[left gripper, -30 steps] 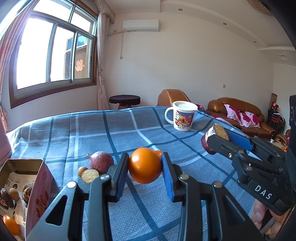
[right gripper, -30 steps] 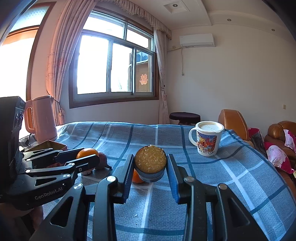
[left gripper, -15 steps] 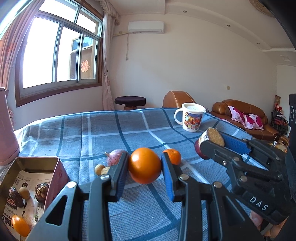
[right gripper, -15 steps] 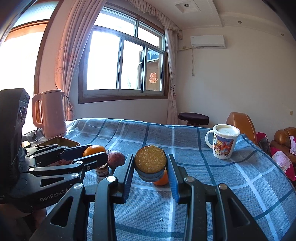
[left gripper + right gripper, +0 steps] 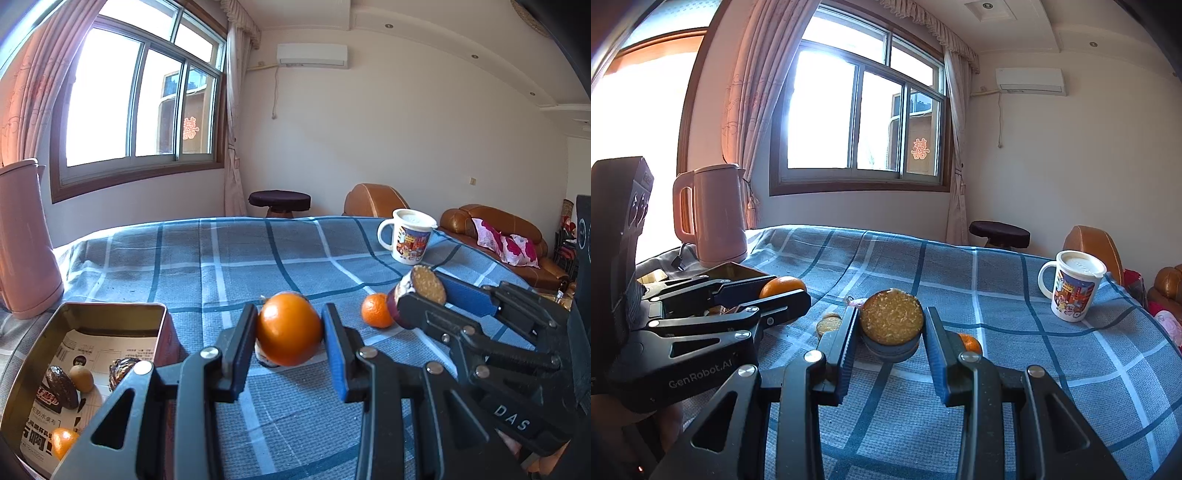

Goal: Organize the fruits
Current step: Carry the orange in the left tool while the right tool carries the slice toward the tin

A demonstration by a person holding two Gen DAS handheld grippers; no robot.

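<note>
Orange fruit: an orange [image 5: 289, 333] sits clamped between the two black fingers of your left gripper [image 5: 290, 338], held above the cloth.
Left gripper: its jaws press on both sides of the orange; from the right camera it shows at the left edge [image 5: 783, 295], with the orange [image 5: 782, 286] at its tip.
Right gripper: your right gripper [image 5: 891, 325] is clamped on a cut fruit half [image 5: 891, 317], its grainy yellow-brown cut face turned toward the camera and its dark skin below.
Same half, other view: from the left camera the right gripper [image 5: 421, 295] reaches in from the right, with the fruit half [image 5: 424, 286] at its tip.
Under the left gripper: something small and pale with a dark edge lies just behind the orange; you cannot tell what it is.
Small orange: a mandarin [image 5: 376, 311] lies on the cloth, just beside the tip of the right gripper.
Slice: another cut piece [image 5: 829, 323] lies on the cloth, left of your right gripper's fingers.
Tin: an open metal tin [image 5: 110, 314] stands at the lower left, lined with printed paper; it holds a small orange [image 5: 63, 443], a brownish round fruit [image 5: 81, 378] and two dark wrapped pieces.
Cloth: blue checked cloth [image 5: 240, 266] covers the table.
Mug: a white printed mug [image 5: 408, 240] with a lid stands far right.
Kettle: a pink kettle [image 5: 714, 216] stands far left, behind the tin.
</note>
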